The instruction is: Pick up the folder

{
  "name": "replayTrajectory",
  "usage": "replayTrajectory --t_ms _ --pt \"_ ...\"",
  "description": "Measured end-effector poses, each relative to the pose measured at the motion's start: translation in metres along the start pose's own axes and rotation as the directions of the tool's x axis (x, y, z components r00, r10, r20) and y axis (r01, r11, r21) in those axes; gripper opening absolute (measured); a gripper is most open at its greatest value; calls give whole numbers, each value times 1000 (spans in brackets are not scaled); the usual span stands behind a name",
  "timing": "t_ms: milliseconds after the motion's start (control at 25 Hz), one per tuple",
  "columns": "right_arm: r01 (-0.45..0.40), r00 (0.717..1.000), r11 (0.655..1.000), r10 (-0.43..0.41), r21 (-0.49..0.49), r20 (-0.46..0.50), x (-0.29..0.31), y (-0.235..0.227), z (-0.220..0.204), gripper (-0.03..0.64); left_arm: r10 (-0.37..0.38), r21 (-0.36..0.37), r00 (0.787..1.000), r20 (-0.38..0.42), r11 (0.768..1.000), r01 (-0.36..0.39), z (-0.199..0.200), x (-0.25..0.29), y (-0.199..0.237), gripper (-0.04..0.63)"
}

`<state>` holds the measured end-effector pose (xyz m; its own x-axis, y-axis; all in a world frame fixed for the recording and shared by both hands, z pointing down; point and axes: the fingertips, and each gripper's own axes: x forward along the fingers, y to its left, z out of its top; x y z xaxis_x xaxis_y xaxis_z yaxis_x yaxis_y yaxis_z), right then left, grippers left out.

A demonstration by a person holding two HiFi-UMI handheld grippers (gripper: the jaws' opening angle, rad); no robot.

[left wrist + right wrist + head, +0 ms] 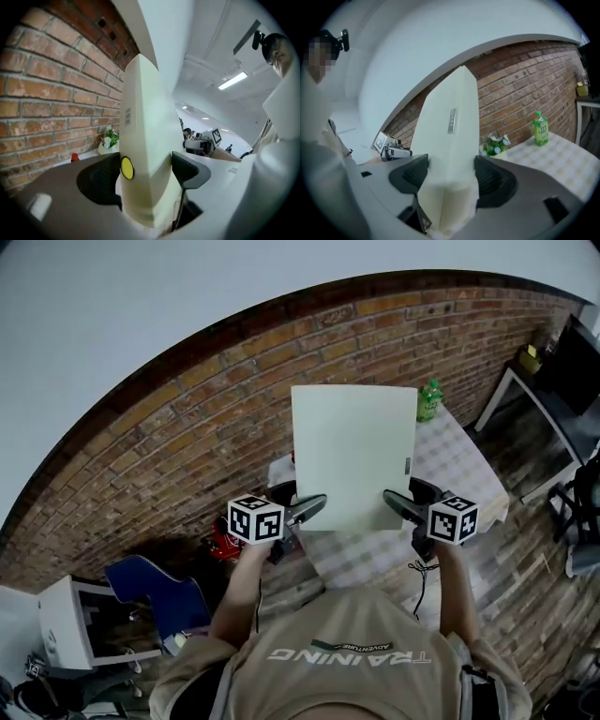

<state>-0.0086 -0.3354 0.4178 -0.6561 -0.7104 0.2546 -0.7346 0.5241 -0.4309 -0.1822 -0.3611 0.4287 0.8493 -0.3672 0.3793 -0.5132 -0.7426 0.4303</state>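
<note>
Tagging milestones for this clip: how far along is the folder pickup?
Done: the pale folder is off the checked table and held upright in the air. In hand: the left gripper and right gripper are each shut on a bottom corner. Left: nothing of the pick itself, as far as shown.

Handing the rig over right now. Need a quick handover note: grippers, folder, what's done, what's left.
Left gripper: shut on the folder, at its lower left edge.
Right gripper: shut on the same folder, at its lower right edge.
Folder: held up in the air between both grippers, above the checked table. A green bottle stands at the table's far end.
Done: folder gripped and lifted, apparently clear of the table.
Left: nothing of the pick itself; hold it steady with both grips closed.
</note>
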Motion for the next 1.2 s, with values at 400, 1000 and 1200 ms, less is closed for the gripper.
replayTrajectory --t_ms 400,1000,1200 --pt "-22 989 980 50 -200 136 -8 15 108 287 5 151 989 148 988 -28 101 -12 -20 331" --pt "-23 951 865 174 -501 256 -33 101 230 287 3 285 924 381 951 -120 194 -84 -71 332" --pt "-12 948 817 193 -577 254 -31 126 252 287 14 325 916 400 933 -156 211 -103 -73 331"
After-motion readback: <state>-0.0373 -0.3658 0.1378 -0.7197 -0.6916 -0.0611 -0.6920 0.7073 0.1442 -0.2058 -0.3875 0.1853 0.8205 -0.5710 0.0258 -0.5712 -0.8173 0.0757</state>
